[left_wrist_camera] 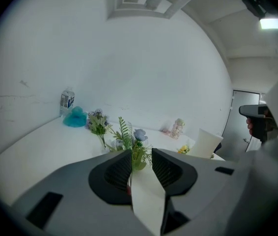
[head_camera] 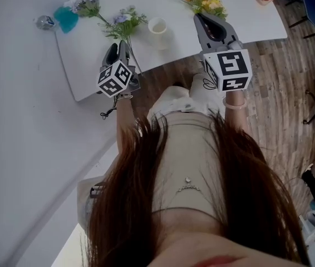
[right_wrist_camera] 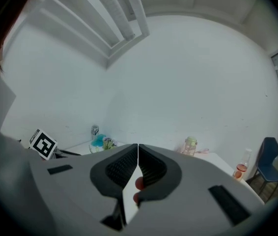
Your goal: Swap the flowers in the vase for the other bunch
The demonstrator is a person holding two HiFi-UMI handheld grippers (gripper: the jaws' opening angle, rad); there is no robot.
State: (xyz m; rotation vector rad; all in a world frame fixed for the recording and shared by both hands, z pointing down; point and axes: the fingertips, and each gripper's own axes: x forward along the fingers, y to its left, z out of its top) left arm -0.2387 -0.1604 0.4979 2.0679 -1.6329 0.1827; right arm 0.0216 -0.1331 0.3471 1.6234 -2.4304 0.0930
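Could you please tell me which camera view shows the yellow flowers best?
The head view: the whole bunch of yellow flowers lies on the white table, past the right gripper. The left gripper view catches only a yellow speck beside the vase. The right gripper view does not show them.

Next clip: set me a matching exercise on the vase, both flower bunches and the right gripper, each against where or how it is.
1 vase
2 yellow flowers
3 blue-purple flowers
4 right gripper

A stem between the jaws of the left gripper
B jaws together, nothing between them
C upright on the table, between both bunches
D lying just beyond the right gripper's tip

Pairs: 1-C, 2-D, 3-A, 4-B
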